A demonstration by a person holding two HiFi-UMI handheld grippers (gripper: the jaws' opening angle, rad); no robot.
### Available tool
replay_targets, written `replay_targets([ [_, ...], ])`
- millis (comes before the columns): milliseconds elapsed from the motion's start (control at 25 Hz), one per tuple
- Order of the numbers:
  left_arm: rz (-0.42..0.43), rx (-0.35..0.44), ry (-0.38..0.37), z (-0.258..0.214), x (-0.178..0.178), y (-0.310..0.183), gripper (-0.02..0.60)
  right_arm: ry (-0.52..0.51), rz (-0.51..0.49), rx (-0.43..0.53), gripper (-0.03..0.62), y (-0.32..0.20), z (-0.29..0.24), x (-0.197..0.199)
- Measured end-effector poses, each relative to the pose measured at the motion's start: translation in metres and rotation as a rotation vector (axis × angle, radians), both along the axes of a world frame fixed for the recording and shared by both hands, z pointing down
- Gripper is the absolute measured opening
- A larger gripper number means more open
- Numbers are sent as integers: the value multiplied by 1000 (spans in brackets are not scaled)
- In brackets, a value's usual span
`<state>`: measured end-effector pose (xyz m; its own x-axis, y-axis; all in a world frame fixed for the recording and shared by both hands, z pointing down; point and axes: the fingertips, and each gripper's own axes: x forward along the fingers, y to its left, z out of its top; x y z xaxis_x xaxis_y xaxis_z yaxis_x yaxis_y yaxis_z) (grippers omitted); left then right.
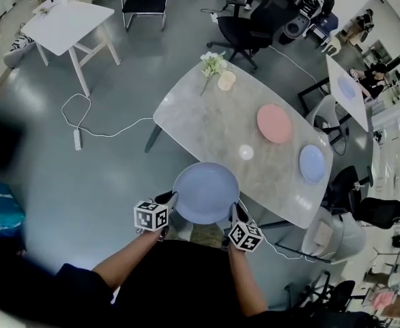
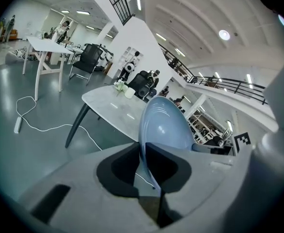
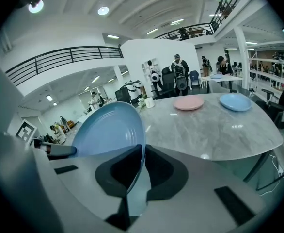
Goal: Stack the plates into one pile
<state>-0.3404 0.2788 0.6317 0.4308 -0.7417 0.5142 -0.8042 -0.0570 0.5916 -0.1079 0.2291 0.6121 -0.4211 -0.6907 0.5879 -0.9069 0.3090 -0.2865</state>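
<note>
A large light-blue plate (image 1: pixel 205 193) hangs in the air just off the near end of the marble table (image 1: pixel 213 125), carried between both grippers. My left gripper (image 1: pixel 170 202) is shut on its left rim, and the same plate (image 2: pixel 164 125) runs edge-on through those jaws. At the opposite rim my right gripper (image 1: pixel 233 212) is shut on the plate (image 3: pixel 110 130). A pink plate (image 1: pixel 274 124) and a smaller blue plate (image 1: pixel 312 163) lie on the table's right half. They also show far off as the pink plate (image 3: pixel 189 103) and blue plate (image 3: pixel 235 101).
A cup (image 1: pixel 226 80) and a sprig of flowers (image 1: pixel 212 64) stand at the table's far end. Office chairs (image 1: pixel 244 33) surround the table. A white cable with a power strip (image 1: pixel 78 139) trails over the grey floor at left, near a white table (image 1: pixel 67 24).
</note>
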Motion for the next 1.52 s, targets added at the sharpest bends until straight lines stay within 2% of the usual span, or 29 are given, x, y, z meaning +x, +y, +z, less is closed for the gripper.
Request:
replay_targets([
  [200,70,15,-19,-15,41,18,49,-33,88,17,32,35,-6,46],
  [360,154,49,-41,-26,99,15,49,-79,159,44,32,51,-9,106],
  [560,266,57,-71,-30,202,14,49,-123,264,57,32,79,-7,208],
  [800,362,32,-85,-20,343,17,49,-154,370,57,31,103,-2,348],
  [1000,414,29,-107,-9,435,17,49,-175,450,47,31,118,15,439],
  [1280,431,-6,-146,4,510,17,49,-198,504,41,28,123,22,513],
  [1400,433,-14,-170,-2,529,12,48,-215,527,32,28,126,21,529],
  [1520,426,-32,-159,-7,545,1,42,-225,547,13,28,126,21,545],
])
